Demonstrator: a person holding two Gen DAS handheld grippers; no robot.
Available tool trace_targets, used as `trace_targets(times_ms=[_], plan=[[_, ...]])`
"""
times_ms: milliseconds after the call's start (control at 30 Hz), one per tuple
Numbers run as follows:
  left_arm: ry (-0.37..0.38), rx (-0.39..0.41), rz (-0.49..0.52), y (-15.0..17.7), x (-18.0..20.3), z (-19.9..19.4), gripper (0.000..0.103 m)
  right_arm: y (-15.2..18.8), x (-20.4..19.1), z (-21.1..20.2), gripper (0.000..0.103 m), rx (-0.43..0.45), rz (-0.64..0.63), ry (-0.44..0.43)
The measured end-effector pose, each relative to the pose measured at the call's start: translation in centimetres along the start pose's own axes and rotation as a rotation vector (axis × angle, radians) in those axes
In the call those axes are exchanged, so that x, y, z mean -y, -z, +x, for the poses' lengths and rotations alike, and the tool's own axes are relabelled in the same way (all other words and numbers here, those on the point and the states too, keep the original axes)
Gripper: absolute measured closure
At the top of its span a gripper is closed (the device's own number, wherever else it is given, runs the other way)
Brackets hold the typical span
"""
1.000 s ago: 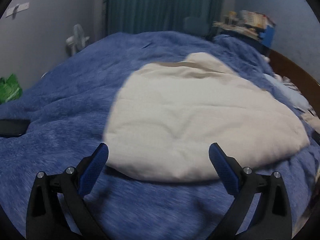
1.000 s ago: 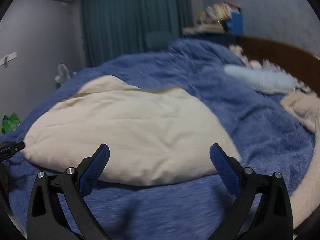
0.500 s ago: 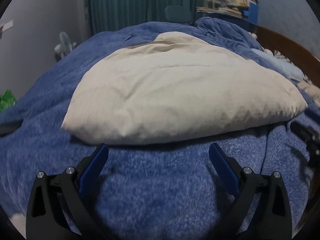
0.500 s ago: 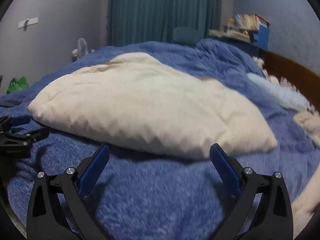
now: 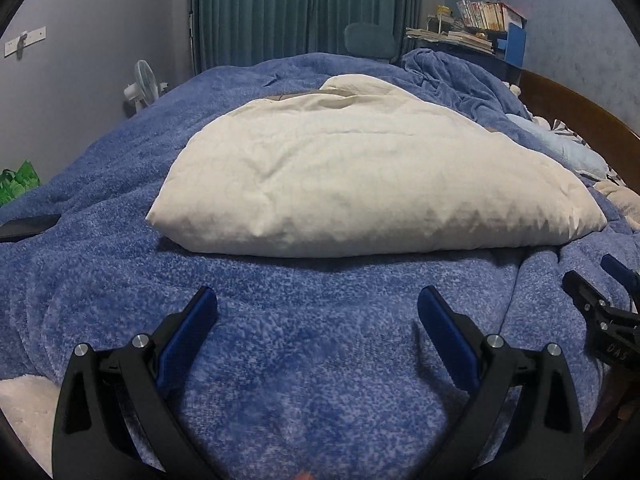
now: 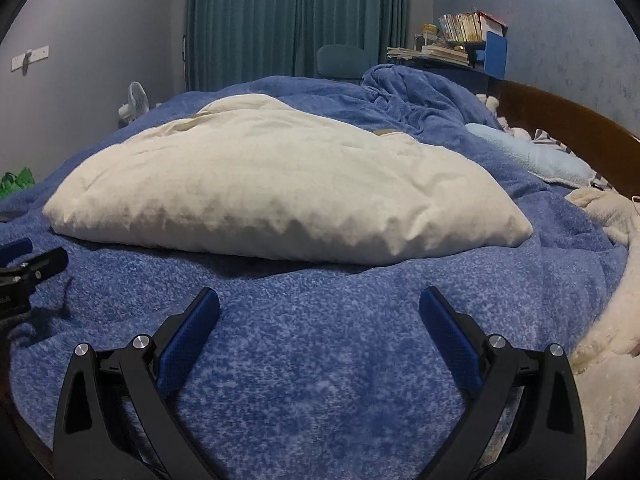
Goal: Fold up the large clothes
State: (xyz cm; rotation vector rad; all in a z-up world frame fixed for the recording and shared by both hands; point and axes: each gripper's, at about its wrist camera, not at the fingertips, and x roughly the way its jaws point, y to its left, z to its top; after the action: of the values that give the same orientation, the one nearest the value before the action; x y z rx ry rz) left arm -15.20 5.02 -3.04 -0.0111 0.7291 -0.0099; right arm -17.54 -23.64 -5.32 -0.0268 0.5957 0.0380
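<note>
My left gripper [image 5: 316, 300] spread wide, holding nothing, low over blue blanket [image 5: 304, 356]. My right gripper [image 6: 318, 300] likewise spread, empty, just beside left one. Cream garment [image 5: 360, 184] lies bunched on blanket ahead of both, apart from fingertips. Light blue pillow [image 6: 532, 156] right of garment, near wooden headboard [image 6: 568, 116].

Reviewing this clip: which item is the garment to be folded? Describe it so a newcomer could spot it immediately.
Start at the fuzzy blue blanket that covers the whole bed. In its middle lies the puffy cream quilted garment, ahead of both open tools. It is the only large pale mound on the blanket; the light blue pillow by the wooden headboard is smaller and off to the right.
</note>
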Motion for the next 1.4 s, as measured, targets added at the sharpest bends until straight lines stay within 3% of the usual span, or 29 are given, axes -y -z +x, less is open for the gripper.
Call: trace_targets(times_ms=[1400], plan=[[0.016, 0.001, 0.054, 0.1, 1.3, 0.1, 0.006, 0.0, -0.4, 0.6, 0.005, 0.002, -0.008, 0.010]])
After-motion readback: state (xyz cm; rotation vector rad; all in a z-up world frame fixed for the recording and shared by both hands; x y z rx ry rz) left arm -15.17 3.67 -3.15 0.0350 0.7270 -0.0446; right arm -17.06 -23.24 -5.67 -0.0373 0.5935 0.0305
